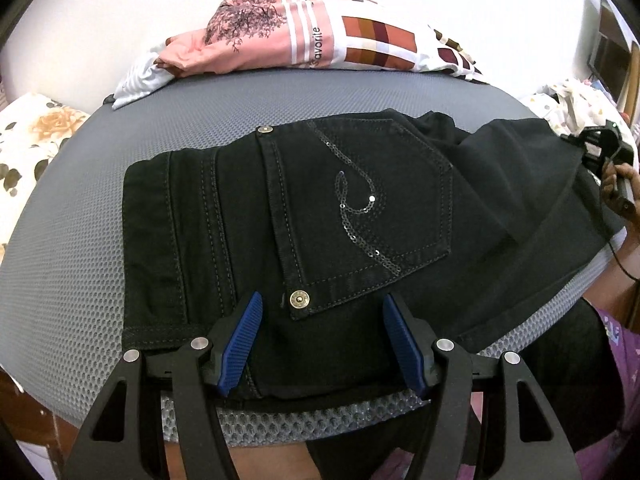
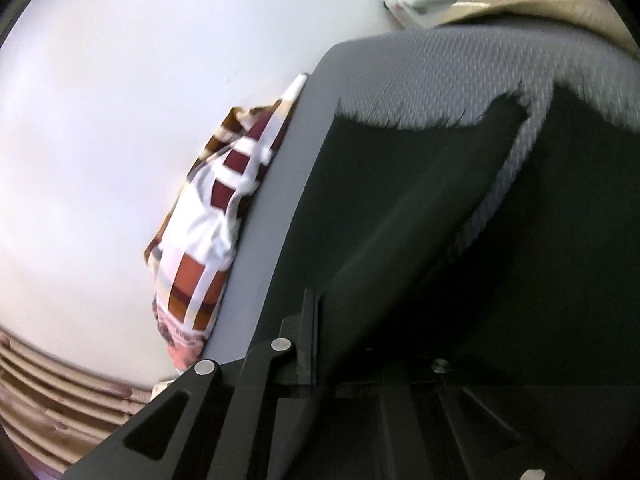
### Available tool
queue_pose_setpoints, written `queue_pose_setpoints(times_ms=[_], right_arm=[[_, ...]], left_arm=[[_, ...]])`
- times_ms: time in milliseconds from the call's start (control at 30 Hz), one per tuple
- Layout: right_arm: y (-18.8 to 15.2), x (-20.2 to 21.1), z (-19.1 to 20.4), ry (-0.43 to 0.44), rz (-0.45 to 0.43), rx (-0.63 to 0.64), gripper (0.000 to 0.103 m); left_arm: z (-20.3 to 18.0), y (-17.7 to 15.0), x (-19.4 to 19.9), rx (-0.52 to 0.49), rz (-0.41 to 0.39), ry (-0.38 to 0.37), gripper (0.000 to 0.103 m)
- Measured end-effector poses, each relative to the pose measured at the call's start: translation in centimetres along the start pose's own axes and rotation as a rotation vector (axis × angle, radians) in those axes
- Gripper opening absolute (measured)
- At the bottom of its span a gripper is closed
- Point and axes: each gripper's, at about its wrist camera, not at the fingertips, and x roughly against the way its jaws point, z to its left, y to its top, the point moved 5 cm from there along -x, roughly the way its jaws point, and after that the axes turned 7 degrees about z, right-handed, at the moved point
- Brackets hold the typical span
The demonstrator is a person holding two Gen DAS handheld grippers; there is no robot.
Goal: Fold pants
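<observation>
Black jeans [image 1: 320, 216] lie on a grey mesh surface [image 1: 72, 280], back pocket with sequin swirl facing up, waistband at the left. My left gripper [image 1: 322, 340] is open, its blue pads [image 1: 240, 344] hovering over the near edge of the jeans by a brass rivet. My right gripper [image 1: 600, 152] shows at the far right of the left wrist view, holding the raised leg end. In the right wrist view the black fabric [image 2: 400, 220] drapes over the right gripper [image 2: 340, 340], which is shut on it; its fingertips are covered.
Folded pink and checked clothes [image 1: 304, 36] lie at the far edge of the grey surface, also showing in the right wrist view [image 2: 208, 232]. A floral cloth [image 1: 28, 148] is at the left, a dotted white cloth [image 1: 576, 104] at the right. A white wall stands behind.
</observation>
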Motion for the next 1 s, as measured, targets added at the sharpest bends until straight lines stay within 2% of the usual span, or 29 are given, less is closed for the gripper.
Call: queue_pose_setpoints(times_ms=[100,200,333,433,500,700,900,1000], right_arm=[[-0.3,2.9,1.5,-0.005,-0.029,0.064,0.004],[-1.6,6.5,0.9,-0.011,-0.071,0.074,0.004],[-4.4,9.7,-3.8,-0.06,-0.063,0.032,0.004],[-6.0,10.1,-7.6,-0.069,-0.044,-0.05,0.004],[-6.4,10.5,-8.6,-0.048,-0.054,-0.073,0.001],[-5.8,11.6,-7.5,-0.02,-0.065,-0.063,0.002],[-7.2,12.6,-10.0,-0.016,-0.043,-0.131,0.001],[-7.2,13.2,-9.6,-0.024,-0.044,-0.114,0.001]], left_arm=[[-0.1,0.1,0.1,-0.003,0.003,0.003,0.064],[-0.2,0.1,0.3,0.001,0.003,-0.003,0.064],[-0.2,0.0,0.5,-0.014,-0.003,-0.01,0.064],[-0.2,-0.1,0.4,-0.03,-0.003,-0.008,0.064],[-0.3,-0.1,0.4,-0.033,-0.003,-0.01,0.064],[-0.2,-0.1,0.6,-0.026,-0.005,-0.014,0.064],[-0.3,-0.2,0.7,-0.036,-0.009,-0.016,0.064],[-0.4,-0.2,0.7,-0.035,-0.008,-0.02,0.064]])
